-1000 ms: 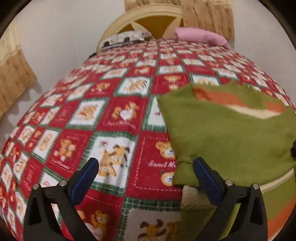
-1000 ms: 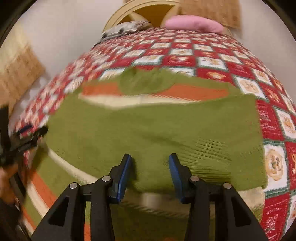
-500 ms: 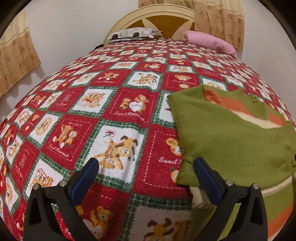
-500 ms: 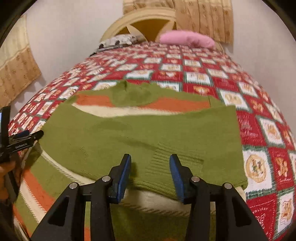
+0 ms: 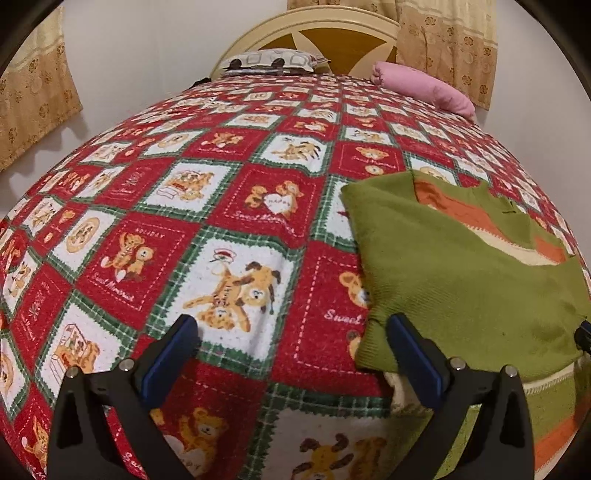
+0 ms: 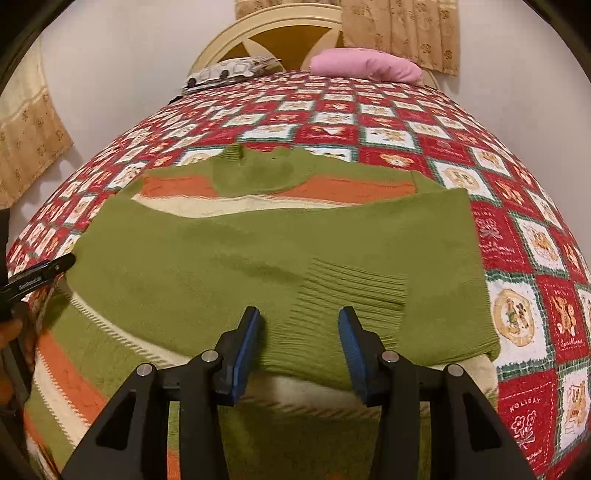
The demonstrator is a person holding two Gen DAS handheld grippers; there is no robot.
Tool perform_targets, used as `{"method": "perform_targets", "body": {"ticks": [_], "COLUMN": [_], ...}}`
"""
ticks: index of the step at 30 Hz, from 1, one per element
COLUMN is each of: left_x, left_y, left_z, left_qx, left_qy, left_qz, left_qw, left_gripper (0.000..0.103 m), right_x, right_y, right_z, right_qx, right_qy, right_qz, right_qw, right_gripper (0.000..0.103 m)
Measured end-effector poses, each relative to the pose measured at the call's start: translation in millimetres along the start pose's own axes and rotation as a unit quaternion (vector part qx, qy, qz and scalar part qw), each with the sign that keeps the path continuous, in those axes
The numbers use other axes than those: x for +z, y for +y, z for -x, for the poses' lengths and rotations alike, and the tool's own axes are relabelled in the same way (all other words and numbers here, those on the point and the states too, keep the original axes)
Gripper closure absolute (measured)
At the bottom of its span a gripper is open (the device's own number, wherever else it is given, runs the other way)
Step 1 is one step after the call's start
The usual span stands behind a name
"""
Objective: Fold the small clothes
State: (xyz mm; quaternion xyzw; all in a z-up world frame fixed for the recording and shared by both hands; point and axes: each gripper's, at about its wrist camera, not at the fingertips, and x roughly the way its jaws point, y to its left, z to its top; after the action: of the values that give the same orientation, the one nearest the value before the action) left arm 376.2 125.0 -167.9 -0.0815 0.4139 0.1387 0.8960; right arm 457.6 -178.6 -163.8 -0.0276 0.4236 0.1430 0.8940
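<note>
A small green sweater (image 6: 258,254) with orange and cream stripes lies flat on the bed, both sleeves folded across its front. My right gripper (image 6: 300,321) hovers over the near part, open, with a ribbed sleeve cuff (image 6: 343,295) lying loose between its blue pads. In the left wrist view the sweater (image 5: 461,280) is at the right. My left gripper (image 5: 291,325) stands wide open at its left edge, the right pad over the folded sleeve's corner and the left pad over bare quilt. One of the left gripper's black fingers (image 6: 40,275) shows at the right wrist view's left edge.
A red, green and white teddy-bear quilt (image 5: 229,221) covers the bed. At the head are a pink pillow (image 6: 365,66), a patterned pillow (image 6: 225,72) and a cream headboard (image 5: 314,33). Curtains hang at both sides.
The left gripper has rolled a little, so its view now sits more level. The right view has steadied and sharpened. Neither jaw gap has changed, and the sweater lies as before.
</note>
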Motion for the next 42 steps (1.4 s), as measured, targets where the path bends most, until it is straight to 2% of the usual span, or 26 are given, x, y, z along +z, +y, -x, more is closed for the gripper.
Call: {"method": "perform_targets", "body": {"ticks": [2, 8, 11, 18, 21, 25, 28, 35, 38, 42], "left_x": [0.5, 0.8, -0.3, 2.5, 0.4, -8.5, -16.7, -32.6, -43.4, -60.9], "left_y": [2.5, 6.2, 5.4, -0.9, -3.5, -6.2, -10.9, -8.8, -9.3, -10.8], "left_z": [-1.8, -2.1, 0.6, 9.8, 23.2, 37.3, 53.1, 87.0, 101.4, 119.3], "left_qx": [-0.002, -0.015, -0.02, -0.011, -0.004, -0.031, -0.04, -0.06, -0.064, -0.072], "left_qy": [0.004, 0.005, -0.001, -0.013, -0.022, -0.013, -0.023, -0.033, -0.038, -0.041], "left_qz": [0.006, 0.014, 0.013, -0.006, -0.017, -0.016, -0.032, -0.044, -0.055, -0.065], "left_qw": [1.0, 0.9998, 0.9997, 0.9998, 0.9996, 0.9993, 0.9984, 0.9967, 0.9957, 0.9944], "left_gripper": [0.0, 0.0, 0.0, 0.0, 0.0, 0.0, 0.0, 0.0, 0.0, 0.0], "right_x": [-0.6, -1.9, -3.5, -2.4, -6.0, -13.2, -20.3, -45.7, -58.4, -74.5], "right_y": [-1.0, -14.7, -16.4, -12.8, -16.7, -19.5, -18.7, -5.9, -0.5, 7.9], "right_z": [-3.4, -5.4, -7.1, -1.5, 11.9, 28.0, 38.0, 71.4, 86.5, 103.5], "right_qx": [-0.008, 0.014, 0.024, 0.018, 0.015, 0.012, 0.02, 0.029, 0.036, 0.039], "right_qy": [0.003, 0.0, -0.002, -0.005, -0.017, -0.023, -0.021, -0.029, -0.03, -0.028], "right_qz": [-0.002, -0.03, -0.032, -0.028, -0.044, -0.056, -0.061, -0.041, -0.035, -0.021], "right_qw": [1.0, 0.999, 0.999, 0.999, 0.999, 0.998, 0.998, 0.998, 0.998, 0.999], "right_gripper": [0.057, 0.056, 0.052, 0.051, 0.051, 0.051, 0.051, 0.05, 0.045, 0.045]}}
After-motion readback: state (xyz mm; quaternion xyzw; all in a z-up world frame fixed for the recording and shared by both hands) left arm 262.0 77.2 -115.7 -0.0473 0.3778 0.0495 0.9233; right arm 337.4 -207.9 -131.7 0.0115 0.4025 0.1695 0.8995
